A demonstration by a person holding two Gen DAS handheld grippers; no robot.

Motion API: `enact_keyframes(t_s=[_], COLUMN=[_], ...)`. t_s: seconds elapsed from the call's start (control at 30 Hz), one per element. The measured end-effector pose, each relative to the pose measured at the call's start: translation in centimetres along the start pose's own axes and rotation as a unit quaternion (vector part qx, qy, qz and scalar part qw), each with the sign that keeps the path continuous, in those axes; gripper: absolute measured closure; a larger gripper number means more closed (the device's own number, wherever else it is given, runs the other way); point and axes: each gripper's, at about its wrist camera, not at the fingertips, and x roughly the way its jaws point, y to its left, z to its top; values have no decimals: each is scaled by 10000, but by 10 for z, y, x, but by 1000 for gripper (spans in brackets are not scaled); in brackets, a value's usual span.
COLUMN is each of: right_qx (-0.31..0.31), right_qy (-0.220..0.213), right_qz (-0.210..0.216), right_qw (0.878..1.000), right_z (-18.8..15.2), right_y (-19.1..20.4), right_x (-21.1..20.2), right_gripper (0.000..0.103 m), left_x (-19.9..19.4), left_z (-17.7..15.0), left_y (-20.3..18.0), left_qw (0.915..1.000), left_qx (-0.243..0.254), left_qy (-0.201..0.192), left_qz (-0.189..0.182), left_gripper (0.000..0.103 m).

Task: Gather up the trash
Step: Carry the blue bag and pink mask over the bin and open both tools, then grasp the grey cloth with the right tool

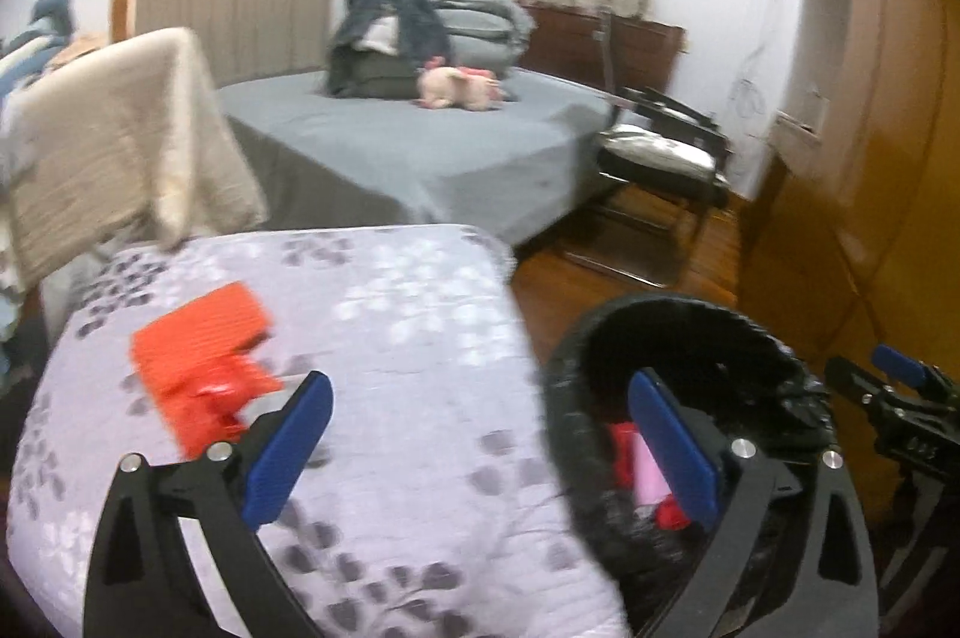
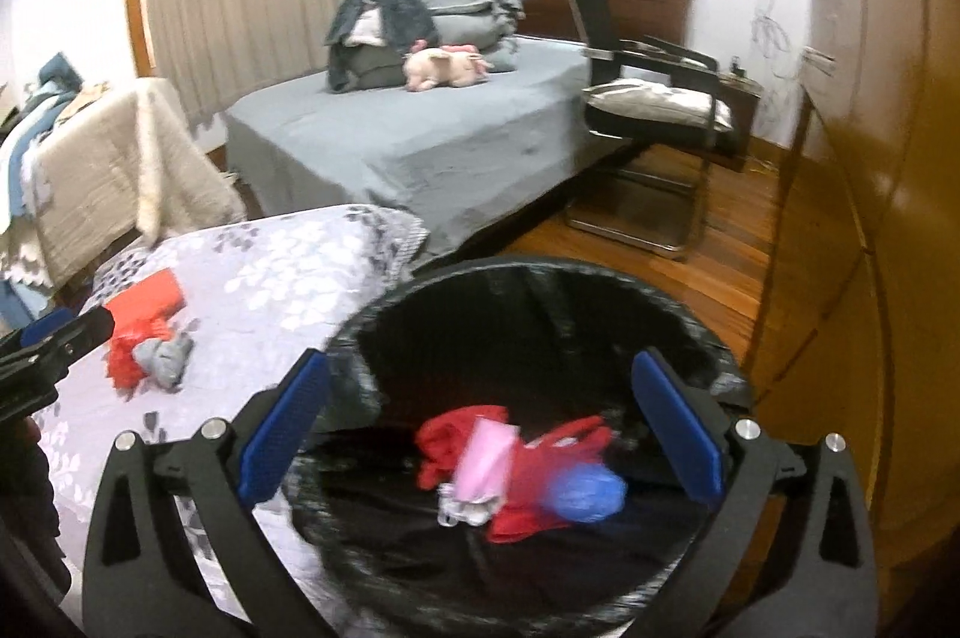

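A black-lined trash bin (image 2: 540,314) stands on the floor beside a floral-covered table (image 1: 390,338). Inside it lie red wrappers (image 2: 450,443), a pink piece (image 2: 483,458) and a blurred blue ball (image 2: 588,497). My right gripper (image 2: 480,428) is open and empty directly above the bin. On the table lie an orange-red crumpled package (image 1: 198,356) and, in the right wrist view, a grey wad (image 2: 165,359) next to it. My left gripper (image 1: 477,434) is open and empty over the table's right edge, just right of the package; the bin (image 1: 690,332) is under its right finger.
A grey bed (image 1: 390,146) with folded bedding and a pink plush toy (image 1: 456,89) lies behind. A black chair (image 2: 648,98) stands on the wood floor right of the bed. A cloth-draped chair (image 1: 120,140) is at left. A yellow-brown wardrobe (image 2: 870,218) lines the right side.
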Motion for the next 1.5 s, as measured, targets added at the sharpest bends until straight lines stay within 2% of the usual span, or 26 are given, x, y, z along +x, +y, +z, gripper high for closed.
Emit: enact_keyframes(t_s=[0.3, 0.8, 1.13, 1.37, 1.5], right_qx=[-415, -913, -1302, -1445, -1519], right_qy=[22, 192, 398, 610, 754], right_qz=[519, 1190, 1517, 1532, 1597], right_qw=[9978, 9885, 9790, 9757, 9725], right_z=[9, 3, -13, -25, -29], right_y=[69, 187, 258, 278, 285], right_x=[22, 82, 117, 140, 150], right_gripper=[5, 5, 5, 6, 19], left_x=[-24, -21, 0, 7, 11], left_z=[-16, -36, -50, -62, -66], left_y=[74, 165, 205, 223, 228], left_qw=[9965, 9849, 9819, 9796, 9788], left_qx=[-335, -725, -819, -908, -945], left_qy=[-68, -47, 138, 283, 346], left_qz=[763, 1570, 1700, 1771, 1784], left_gripper=[6, 6, 6, 7, 7])
